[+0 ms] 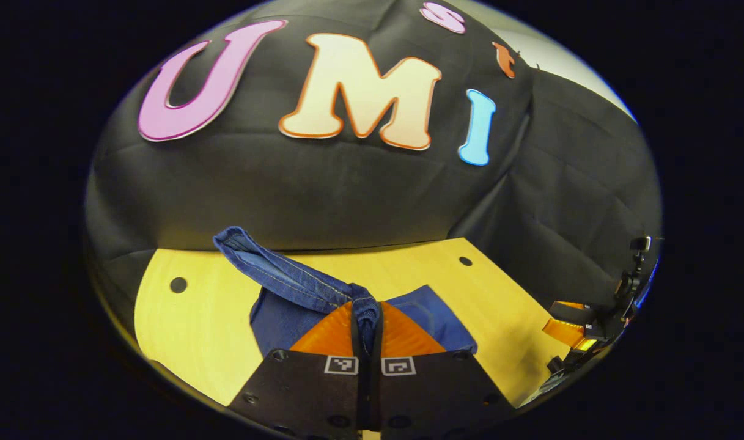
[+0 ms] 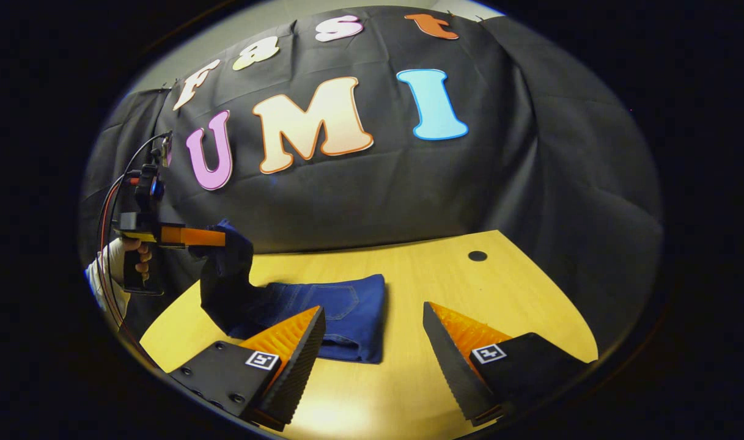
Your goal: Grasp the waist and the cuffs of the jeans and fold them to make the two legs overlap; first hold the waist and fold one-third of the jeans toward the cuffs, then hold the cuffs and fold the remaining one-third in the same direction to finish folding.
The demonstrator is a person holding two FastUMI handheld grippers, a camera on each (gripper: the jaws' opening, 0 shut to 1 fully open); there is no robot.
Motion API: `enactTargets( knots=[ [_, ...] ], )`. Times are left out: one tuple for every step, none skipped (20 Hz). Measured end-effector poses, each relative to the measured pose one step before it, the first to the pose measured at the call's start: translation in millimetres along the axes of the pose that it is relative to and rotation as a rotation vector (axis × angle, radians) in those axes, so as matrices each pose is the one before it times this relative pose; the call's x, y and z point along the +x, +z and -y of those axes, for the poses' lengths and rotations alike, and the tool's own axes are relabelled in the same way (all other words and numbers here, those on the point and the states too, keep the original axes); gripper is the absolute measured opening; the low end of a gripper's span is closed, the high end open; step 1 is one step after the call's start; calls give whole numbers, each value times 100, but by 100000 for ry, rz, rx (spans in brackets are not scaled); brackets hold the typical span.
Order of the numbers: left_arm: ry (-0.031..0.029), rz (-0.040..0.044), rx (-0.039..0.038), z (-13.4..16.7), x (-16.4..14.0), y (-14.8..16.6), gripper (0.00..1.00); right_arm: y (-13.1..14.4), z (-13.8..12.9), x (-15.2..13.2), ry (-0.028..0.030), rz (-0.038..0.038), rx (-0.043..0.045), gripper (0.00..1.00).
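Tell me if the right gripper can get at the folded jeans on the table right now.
Probably yes: the right gripper is open, and the jeans lie on the table just ahead with nothing between. The left gripper holds one end up, off to the side.

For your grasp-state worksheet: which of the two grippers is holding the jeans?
The left gripper: its fingers are closed on a lifted edge of the jeans. The right gripper is open above the table, holding nothing.
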State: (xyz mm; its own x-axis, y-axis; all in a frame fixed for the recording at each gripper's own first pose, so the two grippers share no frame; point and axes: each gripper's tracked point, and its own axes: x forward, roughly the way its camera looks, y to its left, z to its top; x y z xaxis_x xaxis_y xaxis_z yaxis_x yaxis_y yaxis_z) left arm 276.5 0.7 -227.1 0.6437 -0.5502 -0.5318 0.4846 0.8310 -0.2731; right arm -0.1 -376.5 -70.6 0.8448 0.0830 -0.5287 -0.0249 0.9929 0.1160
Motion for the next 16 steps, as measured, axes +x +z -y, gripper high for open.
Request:
enactTargets(
  knots=[
    [-1424, -1128, 230, 969, 1150, -392, 0, -67, 795, -202, -1108, -422, 177, 94],
    [-1326, -883, -123, 778, 1164, -451, 0, -195, 791, -190, -1103, -271, 37, 98],
    [-1087, -837, -112, 774, 1030, -505, 0, -98, 683, -201, -916, -346, -146, 98],
    [-1032, -1078, 227, 608, 1258, -645, 0, -257, 693, -59, -1000, -509, -363, 98],
    [52, -2425, 571, 395, 956, -1046, 0, -175, 580, -88, -606, -627, -528, 98],
    [-350, -1370, 226, 437, 949, -785, 2, -248, 517, -44, -627, -410, -471, 94],
    [-345, -1156, -419, 674, 1265, -1027, 0, -239, 404, -35, -474, -677, -411, 98],
    [677, -1495, -8, 287, 931, -918, 0, -223, 378, 0, -221, -607, -276, 94],
    [1039, -1368, 441, 101, 716, -1073, 0, -136, 290, 18, -141, -508, -278, 98],
    [1256, -1760, -747, 226, 749, -1210, 0, -124, 265, -17, -162, -180, -719, 98],
    [1161, -3121, -207, 270, 631, -1279, 0, 17, 96, 107, 493, -154, -763, 98],
    [1556, -1746, -214, 153, 654, -1209, 0, -139, -55, 68, 947, -190, -466, 94],
    [1383, -1379, 6, 160, 623, -1104, 2, 58, -31, 141, 894, -110, -407, 98],
    [1110, 343, -536, 266, 85, -491, 8, 27, -152, 59, 1104, 116, -569, 98],
    [1848, 2304, -712, 64, 310, -416, 12, 318, -182, 4, 1037, 643, -985, 98],
    [423, 3151, -249, 504, -640, 467, 42, 276, -190, -22, 1019, 1602, -1285, 94]
  ],
)
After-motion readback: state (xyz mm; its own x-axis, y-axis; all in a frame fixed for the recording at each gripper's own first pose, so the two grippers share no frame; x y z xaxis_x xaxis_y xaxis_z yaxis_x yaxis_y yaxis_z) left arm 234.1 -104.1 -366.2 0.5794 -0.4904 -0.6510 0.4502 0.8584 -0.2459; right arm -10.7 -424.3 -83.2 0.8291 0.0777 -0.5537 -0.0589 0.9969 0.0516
